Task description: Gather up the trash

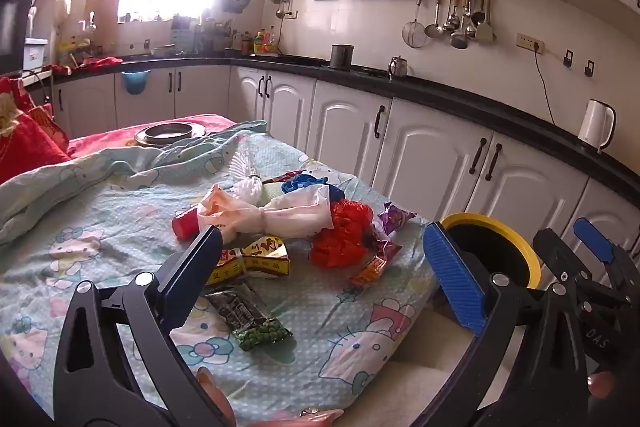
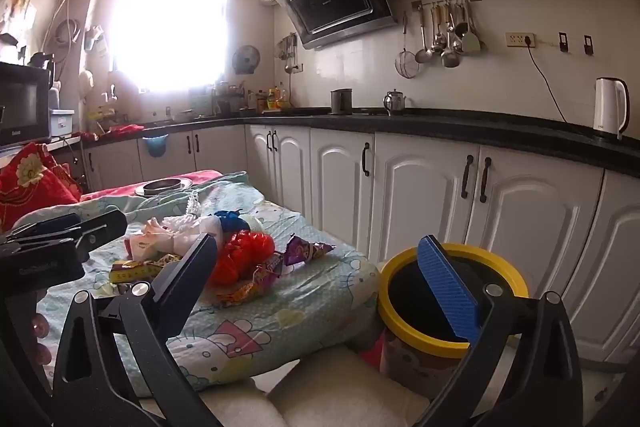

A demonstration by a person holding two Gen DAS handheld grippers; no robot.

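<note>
Trash lies in a pile on a table covered with a Hello Kitty cloth [image 1: 100, 227]: a knotted white bag [image 1: 276, 217], a red bag [image 1: 346, 231], a yellow wrapper [image 1: 260, 257], a green pea packet [image 1: 250, 319], a purple wrapper [image 1: 394, 217] and a red tube [image 1: 184, 225]. A yellow-rimmed bin [image 1: 496, 251] stands off the table's right edge; it also shows in the right wrist view [image 2: 448, 301]. My left gripper [image 1: 324, 279] is open and empty above the wrappers. My right gripper [image 2: 320, 283] is open and empty between the table corner and the bin.
White cabinets [image 2: 420, 195] under a black counter run along the right and back. A metal dish [image 1: 170, 133] sits at the table's far end on a red cloth. A red cushion [image 1: 24, 143] lies at far left. A kettle [image 2: 610, 107] stands on the counter.
</note>
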